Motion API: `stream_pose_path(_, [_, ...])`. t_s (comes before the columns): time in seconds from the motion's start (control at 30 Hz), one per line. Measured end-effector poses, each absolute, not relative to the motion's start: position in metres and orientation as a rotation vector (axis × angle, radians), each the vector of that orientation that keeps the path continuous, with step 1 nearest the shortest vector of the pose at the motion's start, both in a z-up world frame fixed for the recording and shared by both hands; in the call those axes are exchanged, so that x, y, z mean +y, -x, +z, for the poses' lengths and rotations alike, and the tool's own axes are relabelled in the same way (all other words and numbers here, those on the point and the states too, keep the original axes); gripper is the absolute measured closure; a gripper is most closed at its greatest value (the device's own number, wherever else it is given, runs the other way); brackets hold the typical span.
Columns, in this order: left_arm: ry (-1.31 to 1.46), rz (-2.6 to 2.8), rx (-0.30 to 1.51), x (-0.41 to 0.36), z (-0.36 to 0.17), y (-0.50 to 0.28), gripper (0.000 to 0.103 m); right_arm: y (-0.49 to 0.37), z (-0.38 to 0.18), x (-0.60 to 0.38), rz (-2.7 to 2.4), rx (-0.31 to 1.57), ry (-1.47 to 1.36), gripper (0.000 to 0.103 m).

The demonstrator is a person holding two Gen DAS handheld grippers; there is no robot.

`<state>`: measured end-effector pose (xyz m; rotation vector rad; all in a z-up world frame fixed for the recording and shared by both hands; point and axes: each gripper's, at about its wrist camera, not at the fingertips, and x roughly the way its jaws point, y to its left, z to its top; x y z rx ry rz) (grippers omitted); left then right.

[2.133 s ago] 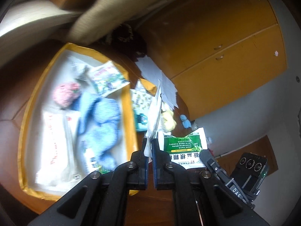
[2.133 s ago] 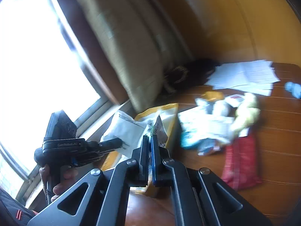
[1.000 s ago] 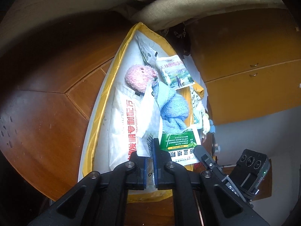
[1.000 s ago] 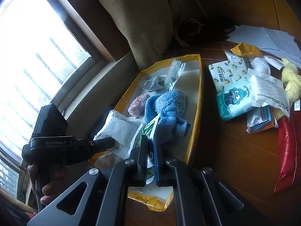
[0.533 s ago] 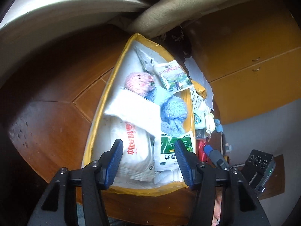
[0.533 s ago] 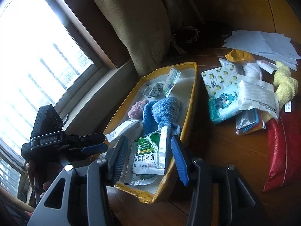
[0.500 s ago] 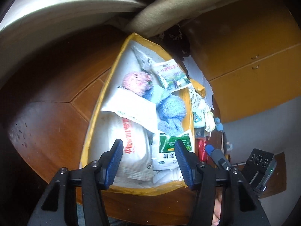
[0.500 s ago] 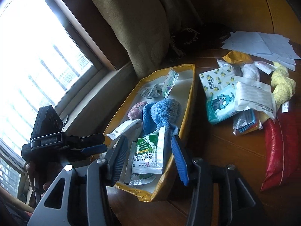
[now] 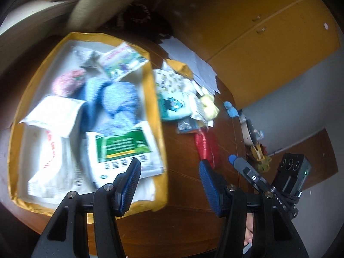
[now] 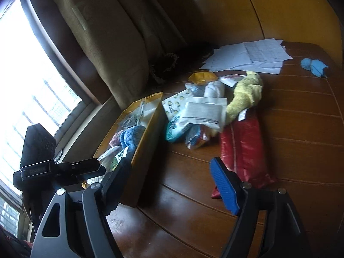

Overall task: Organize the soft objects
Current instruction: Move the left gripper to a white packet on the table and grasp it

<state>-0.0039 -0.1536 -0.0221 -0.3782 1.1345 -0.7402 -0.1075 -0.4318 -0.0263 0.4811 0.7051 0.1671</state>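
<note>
Both tongs spread wide, nothing between them. Left gripper hangs over the near right corner of the yellow box; right gripper sits low over the wooden table, just right of the box's side wall. Inside the box — green-and-white packet at the near end, white pouch tilted across a white bag with red print, blue fluffy toy in the middle, pink pom beside it, a small printed sachet at the far end. Loose pile on the table right of the box: teal tissue pack, white padded packet lying on top of it, yellow plush touching the long red bag, which lies closest to the right tong's blue pad. Papers and a blue scrap lie further back, well apart from the pile. Curtain and window are behind the box. The left view is motion-blurred, so print on the packets is probably unreadable. Versus half a second ago: both tongs were already wide apart, box contents look unchanged, but both cameras have swung right — the left one now shows the table pile, and the right one has dropped lower toward the red bag.
</note>
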Motion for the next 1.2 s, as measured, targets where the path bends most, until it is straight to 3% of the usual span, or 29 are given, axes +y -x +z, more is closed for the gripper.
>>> stream_pose_path(0.43, [0.278, -0.747, 1.158, -0.234, -0.014, -0.027, 0.044, 0.082, -0.037, -0.487, 0.042, 0.788, -0.468, 0.027])
stream_pose_path(0.73, [0.264, -0.7, 1.218, -0.289, -0.036, -0.074, 0.044, 0.064, -0.064, -0.509, -0.056, 0.759, -0.482, 0.027])
stream_pose_path(1.2, [0.267, -0.647, 1.231, -0.321, -0.045, -0.09, 0.048, 0.066, -0.067, -0.508, 0.073, 0.756, -0.567, 0.027])
